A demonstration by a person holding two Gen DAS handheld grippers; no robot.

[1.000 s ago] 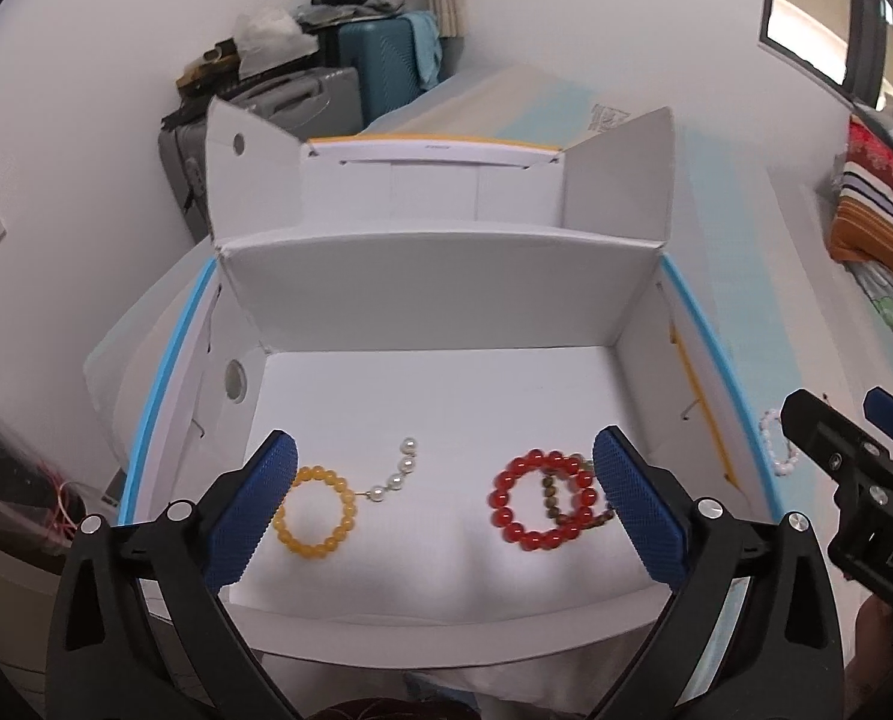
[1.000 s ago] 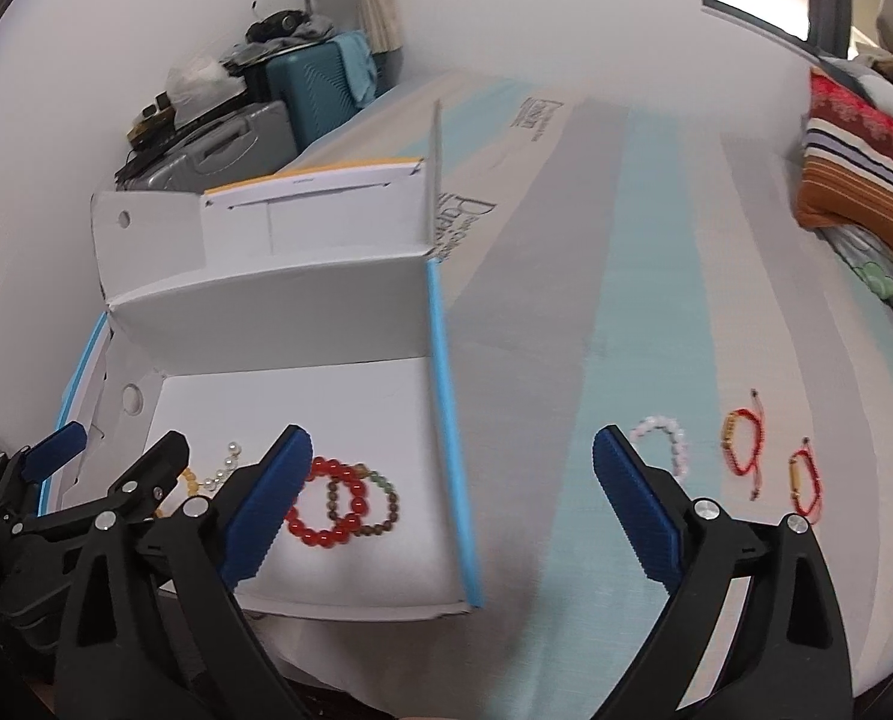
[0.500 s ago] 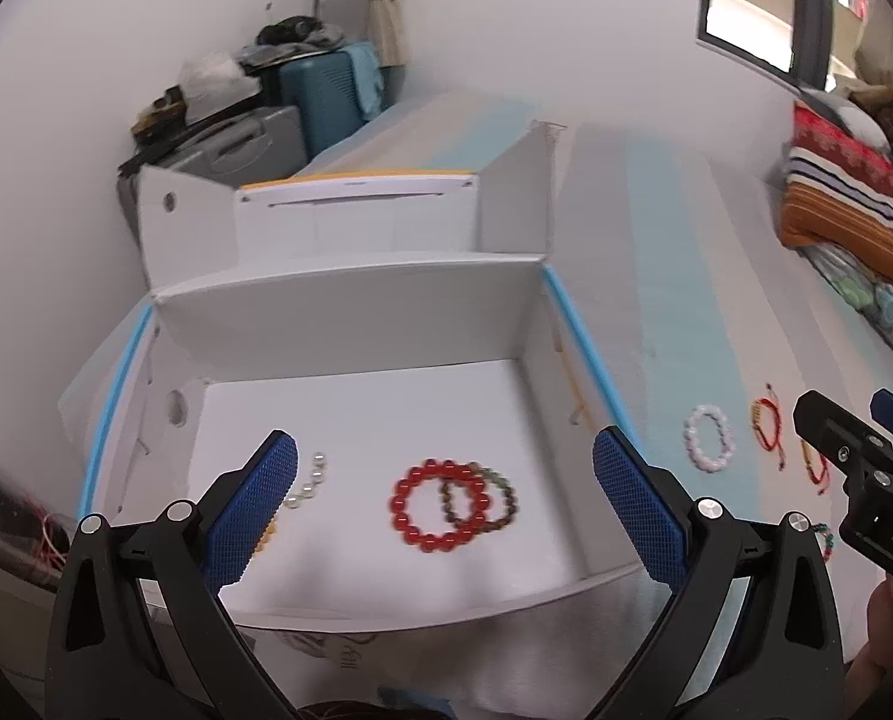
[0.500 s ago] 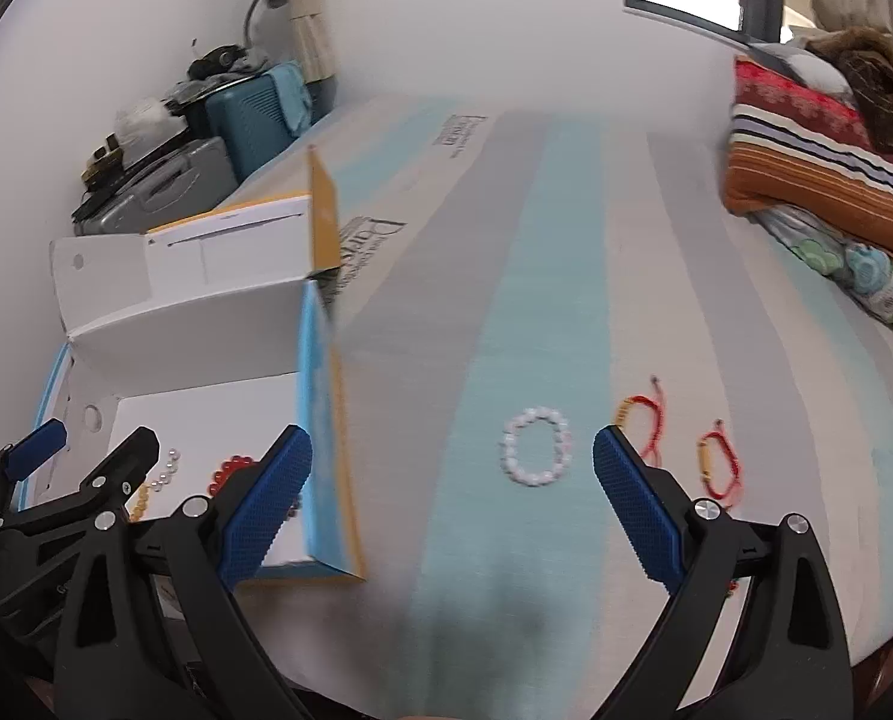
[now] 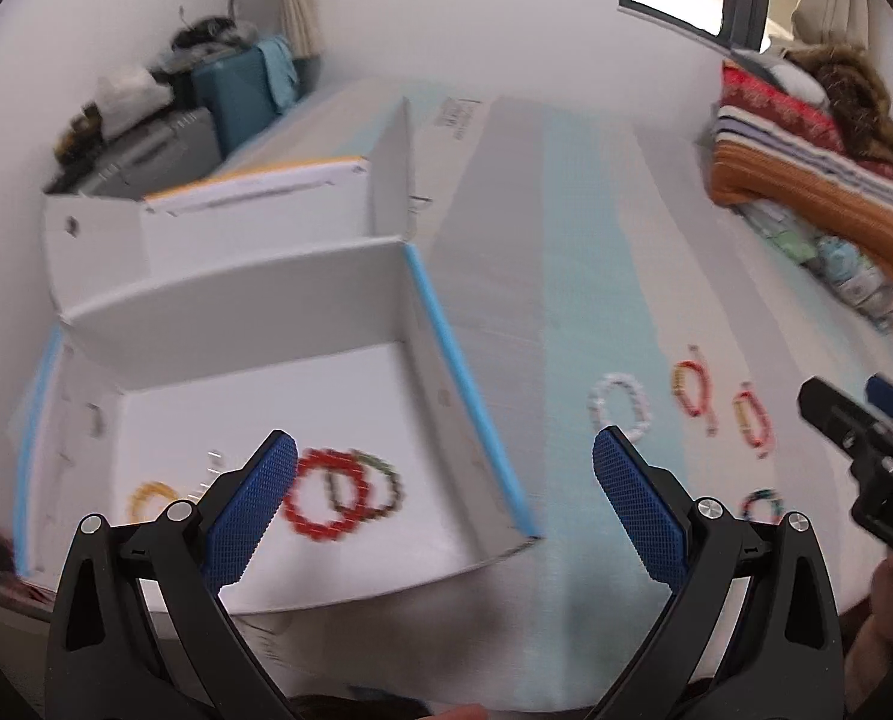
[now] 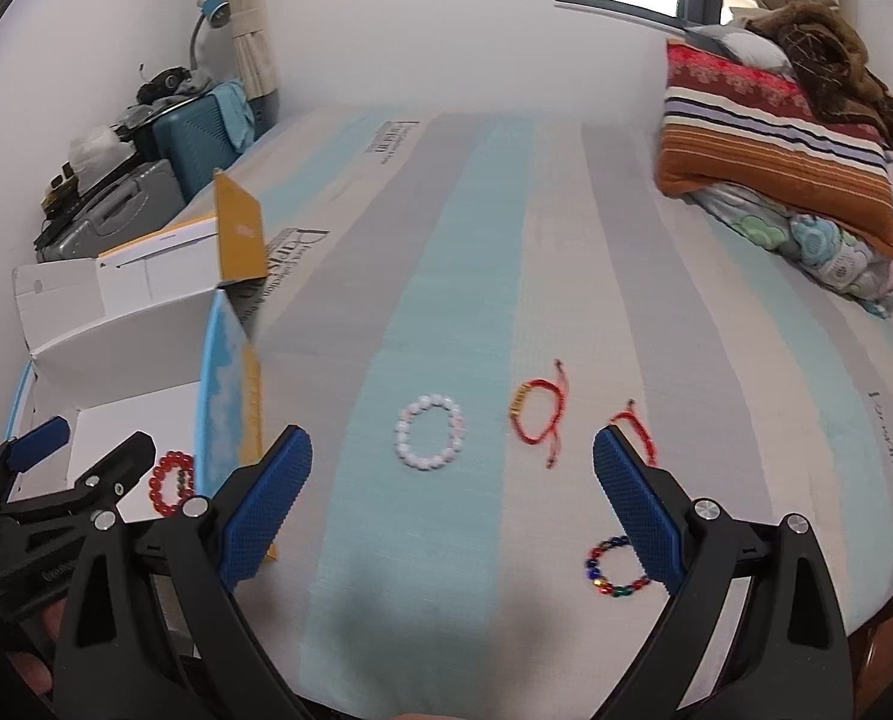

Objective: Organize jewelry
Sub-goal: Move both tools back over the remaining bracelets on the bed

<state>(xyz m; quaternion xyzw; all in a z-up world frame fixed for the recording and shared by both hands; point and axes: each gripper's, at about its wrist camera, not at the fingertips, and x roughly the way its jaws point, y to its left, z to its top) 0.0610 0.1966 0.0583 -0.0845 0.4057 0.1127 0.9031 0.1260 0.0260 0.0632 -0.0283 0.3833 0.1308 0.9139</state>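
On the striped bedspread ahead of my right gripper lie the pieces not yet put away: a white beaded bracelet nearest the middle, a red cord bracelet just beside it, a second red cord bracelet partly hidden behind my right finger, and a multicoloured beaded bracelet closer to me. My right gripper hangs wide apart and holds nothing; my left gripper is likewise spread wide and empty, straddling the near corner of the white cardboard box. Inside that box already rest a red beaded bracelet overlapping a darker green-brown one, with a yellow beaded bracelet off to the left; blur hides anything finer there. I judge the white bracelet the likely next pick. It should be light, and its round beads look hard and slick, strung loosely enough to sag and swing once lifted. I would close across one side of the ring, catching a bead or two squarely between the pads, since a grip on the bare gap could slip through. The cord bracelets look soft and thin, lying flat, harder to pinch.
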